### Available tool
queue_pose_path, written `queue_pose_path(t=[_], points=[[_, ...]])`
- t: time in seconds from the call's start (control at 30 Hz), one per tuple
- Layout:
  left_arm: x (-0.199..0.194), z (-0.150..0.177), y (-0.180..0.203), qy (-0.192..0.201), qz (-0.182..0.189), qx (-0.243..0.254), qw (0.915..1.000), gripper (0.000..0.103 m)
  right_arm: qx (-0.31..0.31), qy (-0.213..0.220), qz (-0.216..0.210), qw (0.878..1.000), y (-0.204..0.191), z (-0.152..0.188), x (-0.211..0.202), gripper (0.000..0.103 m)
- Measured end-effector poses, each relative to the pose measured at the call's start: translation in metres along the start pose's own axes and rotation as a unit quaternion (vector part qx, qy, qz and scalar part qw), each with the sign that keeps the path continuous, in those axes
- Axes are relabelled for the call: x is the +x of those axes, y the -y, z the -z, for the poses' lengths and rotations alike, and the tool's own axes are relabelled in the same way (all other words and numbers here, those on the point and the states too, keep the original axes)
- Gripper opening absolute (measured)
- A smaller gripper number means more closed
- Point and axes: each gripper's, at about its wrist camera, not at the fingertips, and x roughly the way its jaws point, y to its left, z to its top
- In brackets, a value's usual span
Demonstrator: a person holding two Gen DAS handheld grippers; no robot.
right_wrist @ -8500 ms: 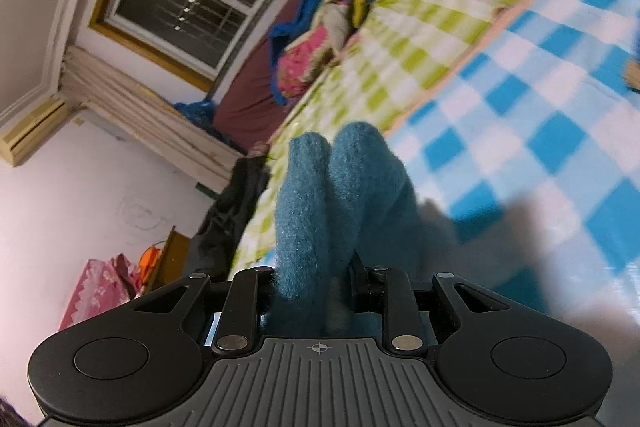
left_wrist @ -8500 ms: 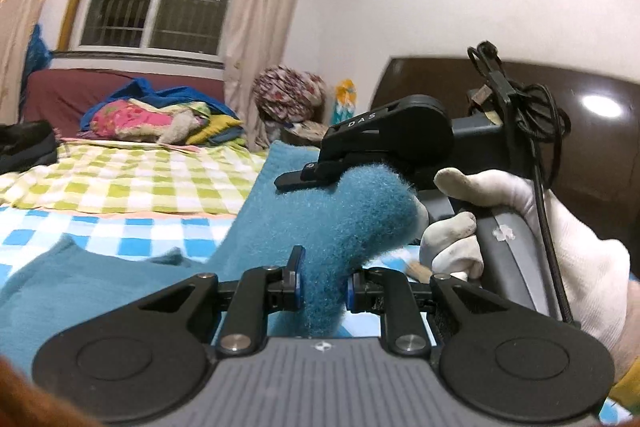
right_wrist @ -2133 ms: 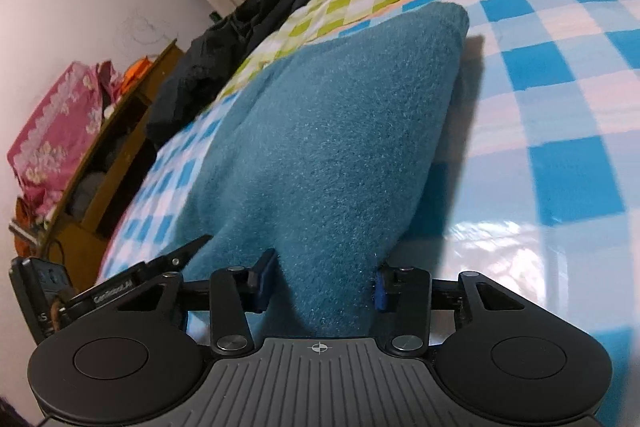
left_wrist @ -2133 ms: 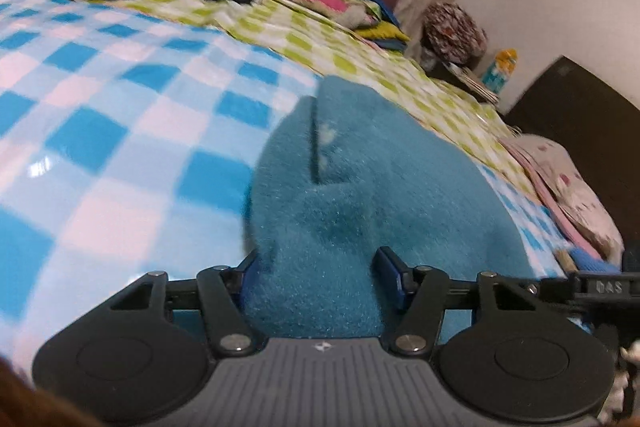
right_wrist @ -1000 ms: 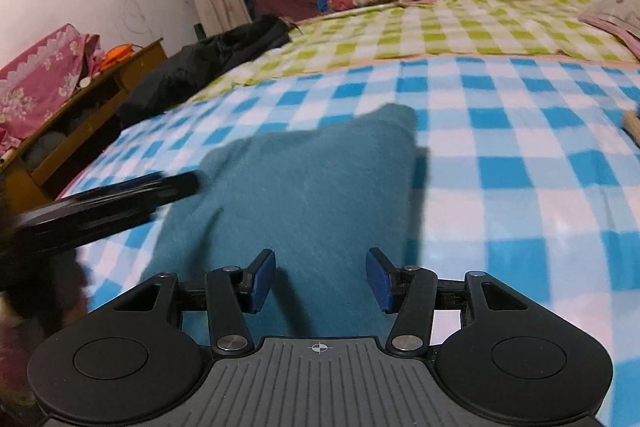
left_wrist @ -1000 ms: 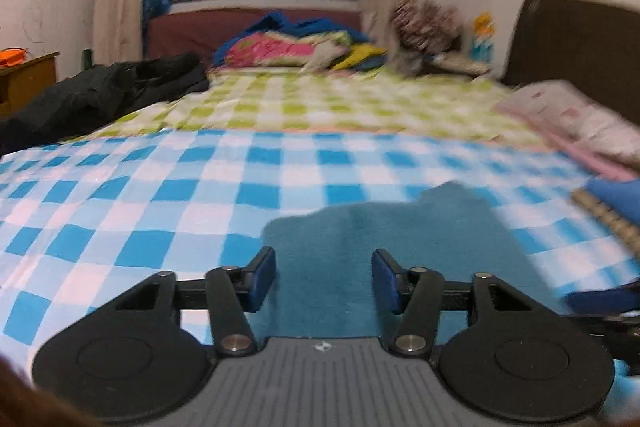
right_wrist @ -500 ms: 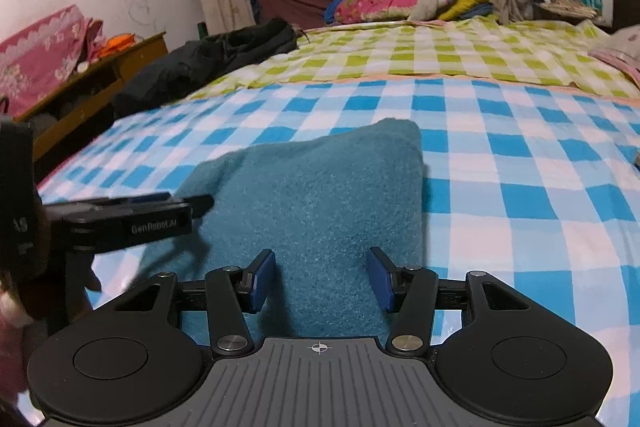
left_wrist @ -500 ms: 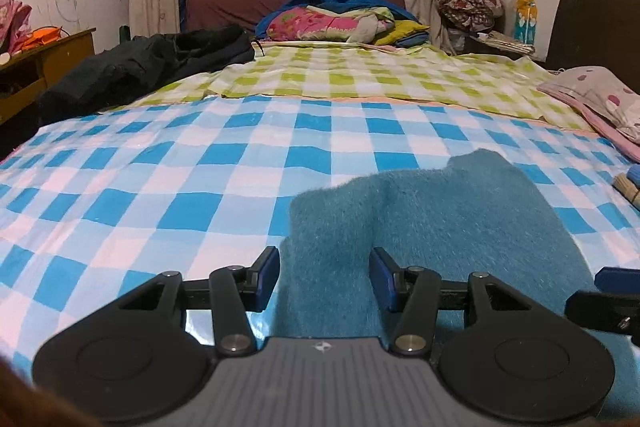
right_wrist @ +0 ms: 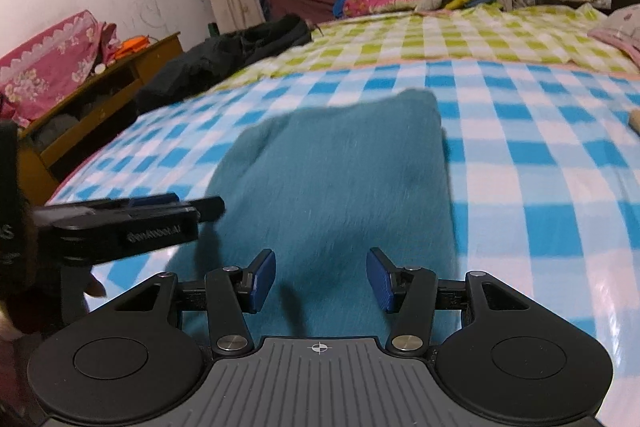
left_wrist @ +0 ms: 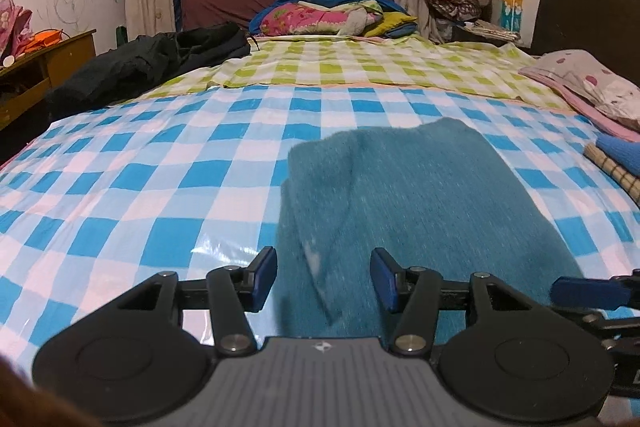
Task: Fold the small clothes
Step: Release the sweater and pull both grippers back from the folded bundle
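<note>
A teal fleece garment (left_wrist: pixel 416 199) lies folded flat on the blue-checked bed sheet (left_wrist: pixel 160 163). It also shows in the right wrist view (right_wrist: pixel 340 179). My left gripper (left_wrist: pixel 323 279) is open and empty, just above the garment's near edge. My right gripper (right_wrist: pixel 321 281) is open and empty too, above the same near edge. The left gripper's fingers (right_wrist: pixel 132 215) show at the left of the right wrist view. The right gripper's fingertip (left_wrist: pixel 584 293) shows at the right of the left wrist view.
A green-checked sheet (left_wrist: pixel 360 63) covers the far half of the bed. A black jacket (left_wrist: pixel 152 59) lies at the far left. A pile of bright clothes (left_wrist: pixel 332 15) sits at the back. Folded cloths (left_wrist: pixel 616 159) and a pillow (left_wrist: pixel 588 87) lie at right. A wooden cabinet (right_wrist: pixel 92 95) stands at left.
Both grippers let go of the teal garment about two seconds ago and have since pulled back and up a little. The garment stays flat on the sheet.
</note>
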Motion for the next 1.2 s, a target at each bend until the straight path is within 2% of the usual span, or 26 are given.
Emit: queue_pose_path(t=[0.2,0.53,0.87,1.2], points=[[-0.015,0.014,0.003,-0.013,0.008,-0.004,0.9999,0.063,0.006,-0.004,-0.004,1.0,-0.005,0.013,-0.009,0.051],[-0.028,0.04,0.012,-0.041,0.019,-0.005,0.999,0.065,0.016,-0.002,0.002,1.0,-0.007,0.028,-0.022,0.052],[-0.044,0.051,0.006,-0.041,0.022,-0.021,0.9987,0.073,0.019,-0.007,0.001,1.0,-0.01,0.039,-0.029,0.055],[-0.056,0.071,0.013,-0.055,0.027,-0.013,0.998,0.076,0.024,-0.02,0.02,0.999,-0.011,0.058,-0.029,0.056]])
